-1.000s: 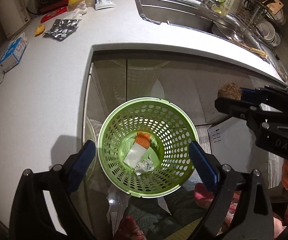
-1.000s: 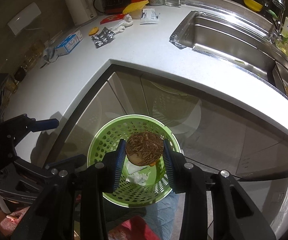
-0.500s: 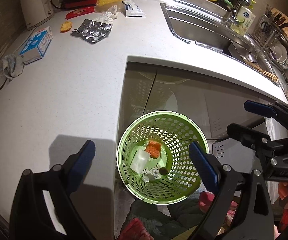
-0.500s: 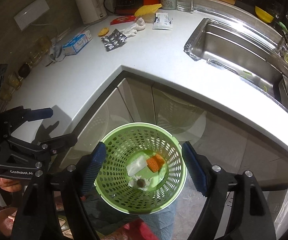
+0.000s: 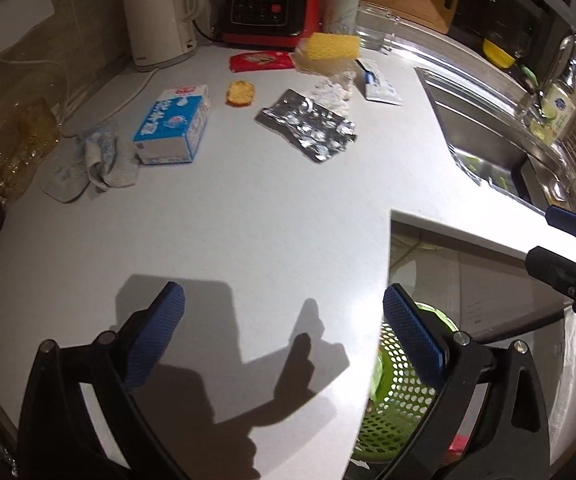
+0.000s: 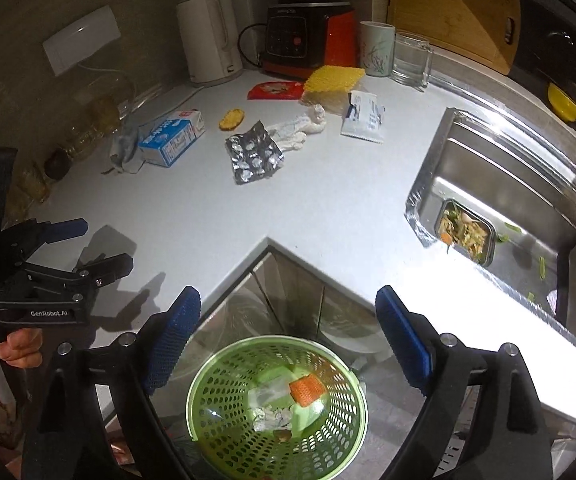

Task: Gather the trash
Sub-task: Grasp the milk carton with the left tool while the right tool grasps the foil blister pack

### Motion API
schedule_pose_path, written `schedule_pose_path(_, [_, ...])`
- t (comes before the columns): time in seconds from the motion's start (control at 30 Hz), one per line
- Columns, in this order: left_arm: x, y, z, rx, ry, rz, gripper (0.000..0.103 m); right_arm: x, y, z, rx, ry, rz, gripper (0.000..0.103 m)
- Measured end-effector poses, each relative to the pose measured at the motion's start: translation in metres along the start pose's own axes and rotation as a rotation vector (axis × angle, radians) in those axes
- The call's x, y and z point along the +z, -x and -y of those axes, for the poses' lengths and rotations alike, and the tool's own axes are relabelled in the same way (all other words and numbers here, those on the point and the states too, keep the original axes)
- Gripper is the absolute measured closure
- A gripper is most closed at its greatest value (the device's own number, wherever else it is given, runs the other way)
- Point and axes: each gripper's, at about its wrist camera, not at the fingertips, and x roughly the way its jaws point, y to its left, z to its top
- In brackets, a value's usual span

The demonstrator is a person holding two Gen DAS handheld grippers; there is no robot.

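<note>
The green perforated basket [image 6: 276,338] stands on the floor below the counter corner, with an orange piece [image 6: 307,389], crumpled foil [image 6: 274,416] and a small brown lump [image 6: 282,435] inside. My right gripper [image 6: 288,296] hangs above it, jaws opening, nothing between them. My left gripper [image 5: 284,300] is over the white counter [image 5: 248,220], jaws opening and empty. Ahead of it lie a blue-white carton [image 5: 174,124], a foil blister sheet [image 5: 307,126], a crumpled tissue [image 5: 92,160], an orange cracker [image 5: 240,93], a red wrapper [image 5: 262,60] and a white sachet [image 5: 379,84].
A white kettle [image 6: 208,40], a red-black blender [image 6: 307,40], a mug [image 6: 375,48] and a glass [image 6: 409,60] line the back wall. The steel sink [image 6: 507,168] at right holds a container of food scraps [image 6: 463,232]. Oil bottles [image 6: 100,116] stand at left.
The right gripper opened and its round brown thing fell into the basket. Both grippers rose; the left swung from above the basket to over the counter.
</note>
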Motion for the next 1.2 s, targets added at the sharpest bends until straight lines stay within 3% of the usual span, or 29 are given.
schedule_pose_path(0.43, [0.079,-0.054,-0.058,0.115,0.021,0.033,0.008,0.089,-0.073,-0.023,0.06,0.103,0.01,0.008])
schedule_pose_path(0.8, [0.138,-0.115,-0.094,0.127,0.041,-0.01,0.008,0.134,-0.138,-0.035,0.099,0.203,-0.021,0.008])
schedule_pose_path(1.1, [0.149,-0.152,-0.096,0.103,0.042,-0.066,0.008,0.148,-0.168,-0.028,0.126,0.208,-0.045,0.008])
schedule_pose_path(1.17, [0.148,-0.156,-0.097,0.096,0.047,-0.078,0.015,0.15,-0.173,-0.028,0.13,0.213,-0.051,0.008])
schedule_pose_path(1.2, [0.148,-0.158,-0.098,0.105,0.046,-0.084,0.026,0.15,-0.175,-0.028,0.133,0.216,-0.053,0.008])
